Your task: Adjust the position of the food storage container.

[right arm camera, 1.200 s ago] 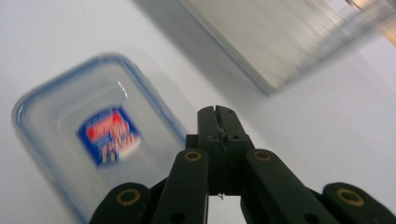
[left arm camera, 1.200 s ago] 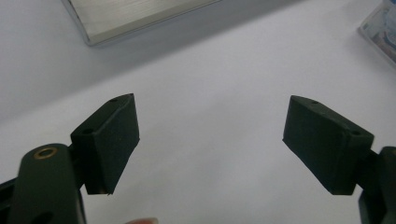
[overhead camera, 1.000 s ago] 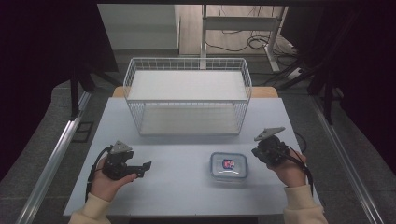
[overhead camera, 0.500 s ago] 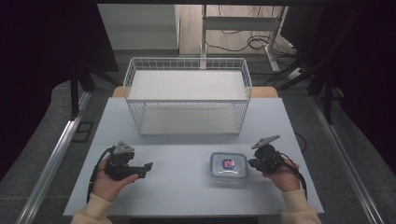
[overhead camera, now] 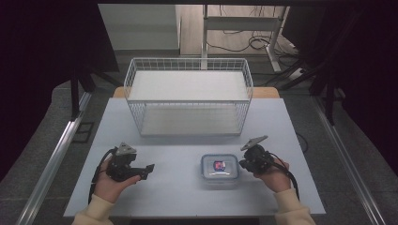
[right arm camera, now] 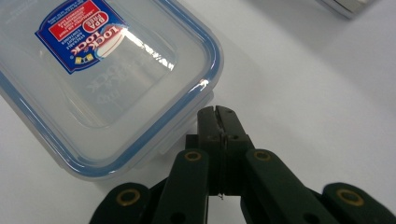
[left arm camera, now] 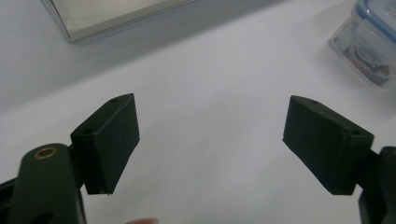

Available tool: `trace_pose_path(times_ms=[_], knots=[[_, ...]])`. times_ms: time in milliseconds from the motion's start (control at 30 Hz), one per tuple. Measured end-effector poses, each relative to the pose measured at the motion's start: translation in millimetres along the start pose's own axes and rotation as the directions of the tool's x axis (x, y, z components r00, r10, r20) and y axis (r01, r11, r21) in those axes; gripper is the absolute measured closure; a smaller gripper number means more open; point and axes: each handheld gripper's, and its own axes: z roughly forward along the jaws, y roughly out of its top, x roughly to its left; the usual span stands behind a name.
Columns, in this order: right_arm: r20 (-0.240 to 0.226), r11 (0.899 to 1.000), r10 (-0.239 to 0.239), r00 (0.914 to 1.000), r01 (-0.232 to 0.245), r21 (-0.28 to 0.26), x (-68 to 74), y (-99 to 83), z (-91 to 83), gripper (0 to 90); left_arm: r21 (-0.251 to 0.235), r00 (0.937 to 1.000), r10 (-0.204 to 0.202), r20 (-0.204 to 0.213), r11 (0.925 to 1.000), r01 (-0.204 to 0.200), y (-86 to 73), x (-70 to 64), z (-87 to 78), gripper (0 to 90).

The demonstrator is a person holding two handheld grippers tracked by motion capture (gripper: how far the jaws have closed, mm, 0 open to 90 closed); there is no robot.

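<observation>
A clear plastic container (overhead camera: 219, 168) with a blue-rimmed lid and a red and blue label lies on the white table, front centre. My right gripper (overhead camera: 242, 164) is at its right side. In the right gripper view the container (right arm camera: 98, 79) fills the upper left, and the right gripper (right arm camera: 217, 113) is shut, its tips against the lid's rim by a side flap, with nothing visibly between them. My left gripper (overhead camera: 147, 170) rests at the front left, pointing right, well away from the container. Its jaws stand wide open over bare table (left arm camera: 210, 140), with the container (left arm camera: 369, 44) far off at the upper right.
A white wire basket (overhead camera: 187, 101) stands at the back middle of the table (overhead camera: 178, 197), and its base edge (left arm camera: 116, 16) lies ahead of the left gripper. A hand holds each gripper. Cables trail off both. Dark floor and metal rails flank the table.
My right gripper has moved left and down until its tips reach the container's right side. The left gripper has hardly moved.
</observation>
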Motion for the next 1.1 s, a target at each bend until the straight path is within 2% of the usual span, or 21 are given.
trace_pose_path(times_ms=[333, 433, 467, 500, 567, 700, 900, 1100], knots=[[-0.034, 0.999, -0.038, 0.9987, 0.038, -0.010, 15.7, 10.8, 8.9, 89.9, 0.000, 1.0000, 0.000, 0.001, 1.0000, 0.000, -0.1, -0.8, 0.8, 18.6], [-0.025, 0.998, -0.061, 0.9978, 0.060, -0.007, 24.0, 18.1, 12.8, 89.9, 0.004, 1.0000, 0.001, 0.002, 1.0000, -0.001, -0.2, -0.6, 1.7, 18.6], [-0.055, 0.997, -0.073, 0.9958, 0.072, -0.011, 29.0, 23.1, 16.0, 89.9, 0.005, 1.0000, 0.001, 0.005, 1.0000, -0.001, -0.4, -0.7, 2.1, 18.6], [-0.055, 0.997, -0.073, 0.9958, 0.072, -0.011, 29.0, 23.1, 16.0, 89.9, 0.005, 1.0000, 0.001, 0.005, 1.0000, -0.001, -0.4, -0.7, 2.1, 18.6], [-0.083, 0.997, -0.078, 0.9935, 0.077, -0.015, 34.8, 27.3, 19.1, 89.9, 0.003, 1.0000, 0.001, 0.005, 1.0000, -0.001, -0.4, -1.0, 2.2, 18.6], [-0.097, 0.995, -0.098, 0.9905, 0.096, -0.027, 44.4, 33.6, 23.7, 89.9, 0.002, 1.0000, -0.001, 0.005, 1.0000, 0.001, -0.3, -0.4, 1.6, 18.6], [-0.109, 0.995, -0.091, 0.9899, 0.087, -0.043, 53.3, 39.7, 30.4, 89.9, 0.004, 1.0000, 0.001, 0.007, 1.0000, -0.001, -0.3, -1.0, 2.4, 18.7], [-0.122, 0.993, -0.110, 0.9864, 0.104, -0.050, 62.1, 45.5, 37.8, 89.9, 0.001, 0.9999, 0.001, 0.010, 1.0000, -0.001, 0.0, -1.0, 1.7, 18.7]])
